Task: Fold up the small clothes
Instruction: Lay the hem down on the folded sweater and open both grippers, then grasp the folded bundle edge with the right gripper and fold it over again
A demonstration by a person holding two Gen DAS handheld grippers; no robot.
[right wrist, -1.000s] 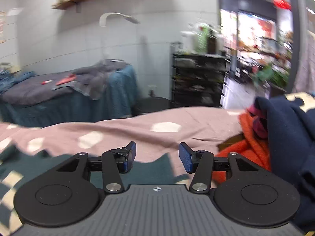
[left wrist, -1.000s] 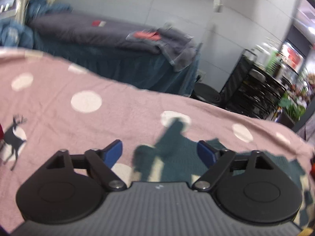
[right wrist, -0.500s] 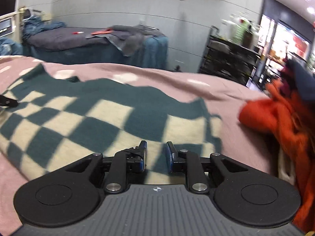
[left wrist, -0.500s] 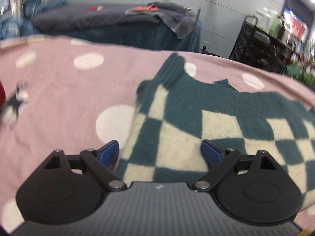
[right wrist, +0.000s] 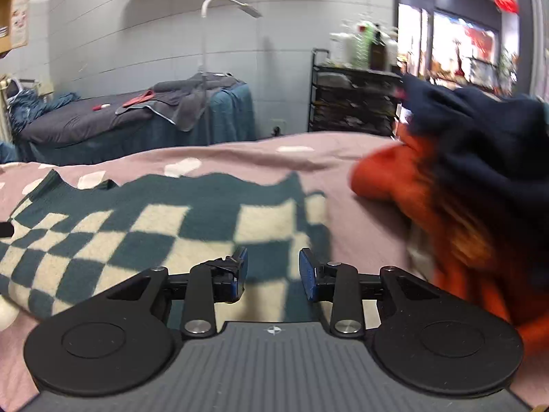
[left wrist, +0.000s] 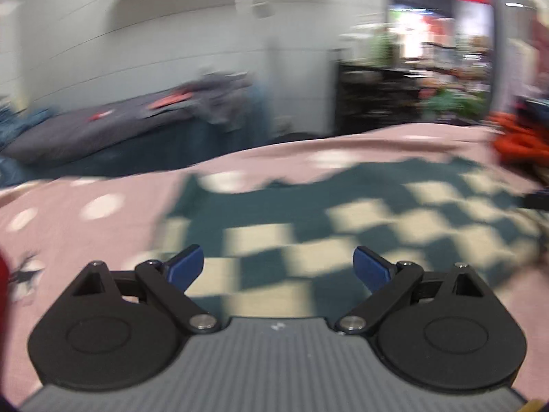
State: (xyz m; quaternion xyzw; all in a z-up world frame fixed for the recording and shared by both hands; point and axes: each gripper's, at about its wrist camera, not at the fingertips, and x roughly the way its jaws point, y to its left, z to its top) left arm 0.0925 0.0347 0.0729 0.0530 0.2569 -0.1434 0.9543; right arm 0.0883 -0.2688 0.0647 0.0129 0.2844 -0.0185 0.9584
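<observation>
A teal and cream checkered knit garment point(left wrist: 343, 219) lies spread flat on the pink polka-dot cover point(left wrist: 85, 226). It also shows in the right wrist view point(right wrist: 154, 226). My left gripper point(left wrist: 278, 267) is wide open and empty, above the garment's near left part. My right gripper point(right wrist: 271, 271) is open with a narrower gap, empty, over the garment's near right edge. The left wrist view is blurred by motion.
A pile of orange point(right wrist: 429, 206) and navy clothes point(right wrist: 480, 137) lies to the right on the cover. A dark massage bed point(right wrist: 137, 120), a white lamp point(right wrist: 226, 3) and a black shelf cart point(right wrist: 353, 99) stand behind, by the wall.
Both views have tilted up and pulled back from the garment. My right gripper has opened from nearly shut. My left gripper stays wide open and has swung right.
</observation>
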